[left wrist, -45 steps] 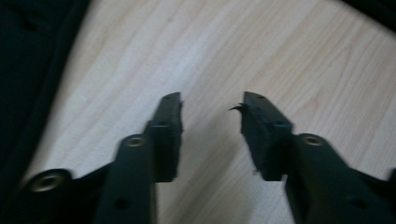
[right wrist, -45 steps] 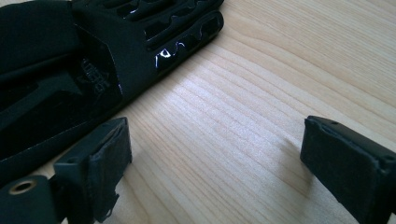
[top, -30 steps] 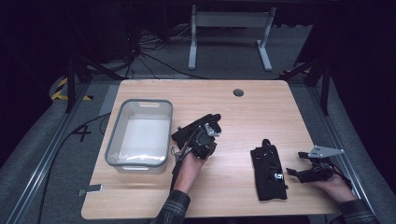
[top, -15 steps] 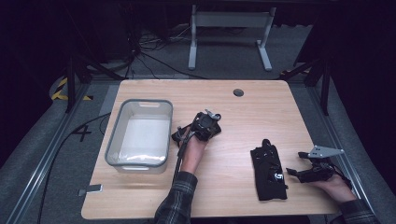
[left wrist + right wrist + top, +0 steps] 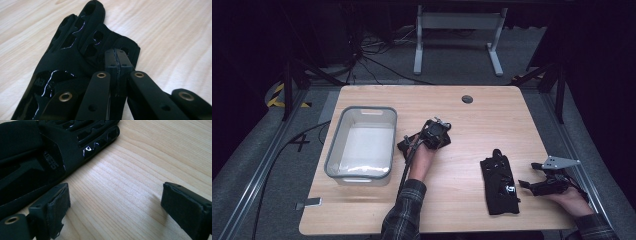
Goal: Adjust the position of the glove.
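pale wooden table (image 5: 492,120) held two black perforated gloves. my left gripper (image 5: 117,58) pinched one glove (image 5: 75,50) near the clear plastic bin (image 5: 362,142); right gripper (image 5: 115,202) gaped empty beside the other glove (image 5: 50,147). thin fabric might slip free.

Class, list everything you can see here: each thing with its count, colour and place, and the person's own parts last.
Table: one, light wood, centre.
Bin: one, clear with grey rim, table's left.
Gloves: two, black; one lying flat right of centre, one at the left gripper's shut jaws.
Grommet: one, dark, table's far edge.
Stand: one, grey metal, floor behind.
Left gripper: black, table's middle.
Right gripper: black, open, beside the flat glove.
Sleeves: plaid, near edge.
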The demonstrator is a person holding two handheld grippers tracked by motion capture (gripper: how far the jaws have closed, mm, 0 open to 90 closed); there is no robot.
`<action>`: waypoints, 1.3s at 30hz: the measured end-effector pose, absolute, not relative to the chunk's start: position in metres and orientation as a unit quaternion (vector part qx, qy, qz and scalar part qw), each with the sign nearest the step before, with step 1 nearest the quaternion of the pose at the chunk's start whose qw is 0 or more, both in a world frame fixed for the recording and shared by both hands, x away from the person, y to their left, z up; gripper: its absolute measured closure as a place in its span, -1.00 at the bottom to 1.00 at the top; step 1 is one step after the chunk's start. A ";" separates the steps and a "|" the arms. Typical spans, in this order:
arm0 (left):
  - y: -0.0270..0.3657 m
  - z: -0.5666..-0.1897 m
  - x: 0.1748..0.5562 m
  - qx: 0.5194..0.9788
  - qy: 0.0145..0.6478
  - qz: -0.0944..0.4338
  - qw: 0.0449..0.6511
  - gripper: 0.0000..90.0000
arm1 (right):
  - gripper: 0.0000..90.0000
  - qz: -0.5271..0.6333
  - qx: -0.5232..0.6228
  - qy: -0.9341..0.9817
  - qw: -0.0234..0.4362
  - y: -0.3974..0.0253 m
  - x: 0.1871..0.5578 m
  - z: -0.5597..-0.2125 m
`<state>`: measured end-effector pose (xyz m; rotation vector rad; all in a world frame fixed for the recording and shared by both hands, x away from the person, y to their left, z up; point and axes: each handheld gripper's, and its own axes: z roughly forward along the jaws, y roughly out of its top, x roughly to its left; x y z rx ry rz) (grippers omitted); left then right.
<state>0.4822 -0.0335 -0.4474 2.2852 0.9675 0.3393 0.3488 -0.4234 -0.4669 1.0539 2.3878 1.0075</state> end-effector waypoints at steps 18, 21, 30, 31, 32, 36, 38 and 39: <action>-0.080 -0.450 0.440 0.883 0.310 0.074 0.344 1.00 | -0.80 0.355 0.371 0.841 0.171 -0.423 0.349 -0.467; -0.088 -0.450 0.436 0.884 0.303 0.069 0.348 1.00 | -0.80 0.355 0.371 0.841 0.171 -0.423 0.349 -0.467; -0.089 -0.445 0.434 0.884 0.299 0.071 0.354 0.99 | -0.80 0.355 0.371 0.841 0.171 -0.423 0.349 -0.467; -0.087 -0.443 0.434 0.883 0.301 0.071 0.355 0.99 | -0.80 0.355 0.371 0.841 0.171 -0.423 0.349 -0.467; -0.083 -0.441 0.434 0.881 0.301 0.074 0.357 0.99 | -0.80 0.355 0.371 0.841 0.171 -0.423 0.349 -0.467; -0.066 -0.431 0.437 0.876 0.313 0.089 0.355 0.99 | -0.80 0.355 0.371 0.841 0.171 -0.423 0.349 -0.467; -0.055 -0.427 0.440 0.871 0.323 0.097 0.356 0.99 | -0.80 0.355 0.371 0.841 0.171 -0.423 0.349 -0.467; -0.047 -0.425 0.442 0.868 0.331 0.102 0.356 0.99 | -0.80 0.355 0.371 0.841 0.171 -0.423 0.349 -0.467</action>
